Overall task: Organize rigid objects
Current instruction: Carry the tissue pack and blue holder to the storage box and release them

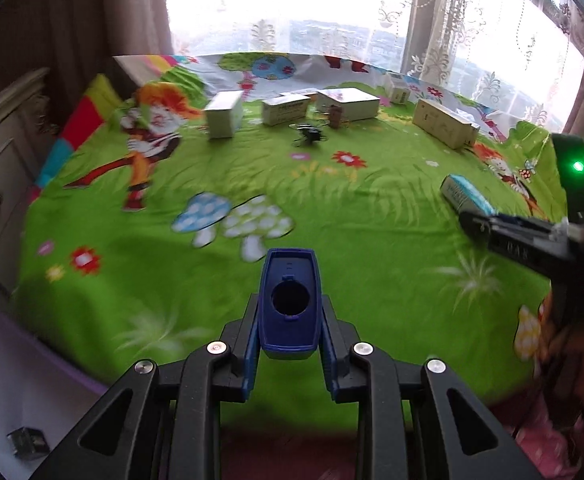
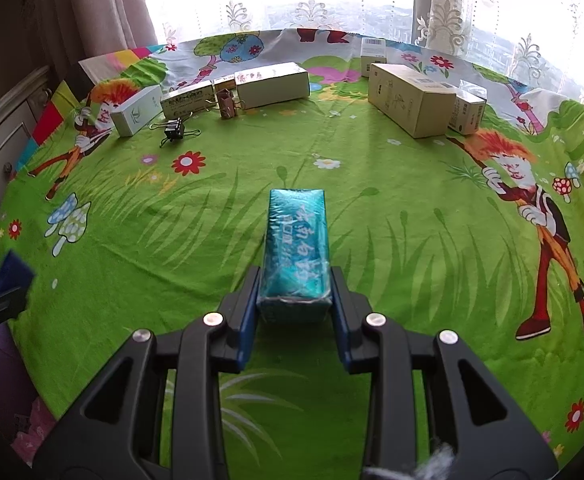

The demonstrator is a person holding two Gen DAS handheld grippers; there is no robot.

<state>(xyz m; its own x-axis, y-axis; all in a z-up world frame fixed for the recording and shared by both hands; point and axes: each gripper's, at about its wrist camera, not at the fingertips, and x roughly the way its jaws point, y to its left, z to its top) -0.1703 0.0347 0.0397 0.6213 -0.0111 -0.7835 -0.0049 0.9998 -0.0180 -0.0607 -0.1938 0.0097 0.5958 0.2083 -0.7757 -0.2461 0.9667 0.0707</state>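
Observation:
My left gripper (image 1: 290,320) is shut on a dark blue plastic case (image 1: 290,300) with a round hole, held above the green cartoon cloth (image 1: 332,208). My right gripper (image 2: 295,292) is shut on a teal wrapped box (image 2: 296,240), also above the cloth. The right gripper with the teal box (image 1: 464,196) shows at the right of the left wrist view. The blue case (image 2: 14,270) shows at the left edge of the right wrist view.
Several cardboard boxes stand at the far side: a white box (image 2: 136,110), a long white box (image 2: 272,84), a large tan box (image 2: 410,98). A black binder clip (image 2: 174,130) and a small brown clip (image 2: 226,106) lie near them. A dresser (image 1: 0,140) stands left.

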